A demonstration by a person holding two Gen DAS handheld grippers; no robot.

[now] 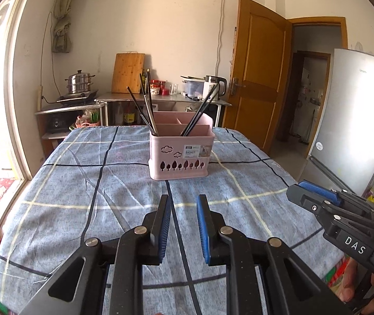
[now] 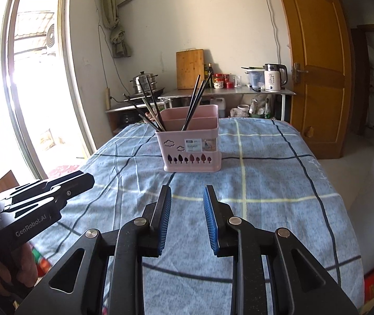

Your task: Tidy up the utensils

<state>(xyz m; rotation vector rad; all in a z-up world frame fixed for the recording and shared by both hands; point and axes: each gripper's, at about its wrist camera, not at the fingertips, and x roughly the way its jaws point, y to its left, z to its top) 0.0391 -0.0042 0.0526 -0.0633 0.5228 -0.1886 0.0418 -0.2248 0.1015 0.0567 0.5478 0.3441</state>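
**On the table, mid-cloth: caddy loaded, both grippers empty**

On the checked blue cloth (image 1: 87, 183) stands the pink utensil caddy (image 1: 179, 157) — upright, near the middle of the table, with tree and cloud cut-outs on its front wall. Dark chopsticks (image 1: 147, 107) lean out of the caddy's left compartment, fanned at different angles; a second bunch (image 1: 200, 113) slants out of its right side. No loose utensils show on the cloth around the caddy.

Handling, as a judgement: chopsticks are light, stiff and thin, probably slick — they will roll or pivot in the pads, so take them on the upper shaft above the caddy rim, pads square across, one or two at a time. Caddy itself looks like light plastic; a sideways tug on a stick could tip or slide it on the soft cloth.

Nearer than the caddy, the left gripper (image 1: 183, 204) hangs over the cloth with fingers parted a narrow gap, nothing between them. The right gripper (image 2: 187, 197) sits beside it, fingers a little wider apart, also empty. Both point at the caddy, well short of it.

Behind the caddy: steel counter (image 1: 160, 98) with kettle (image 1: 214, 85), cutting board (image 1: 128, 73), steamer pot (image 1: 79, 82). Wooden door (image 1: 255, 73) beyond its right side.
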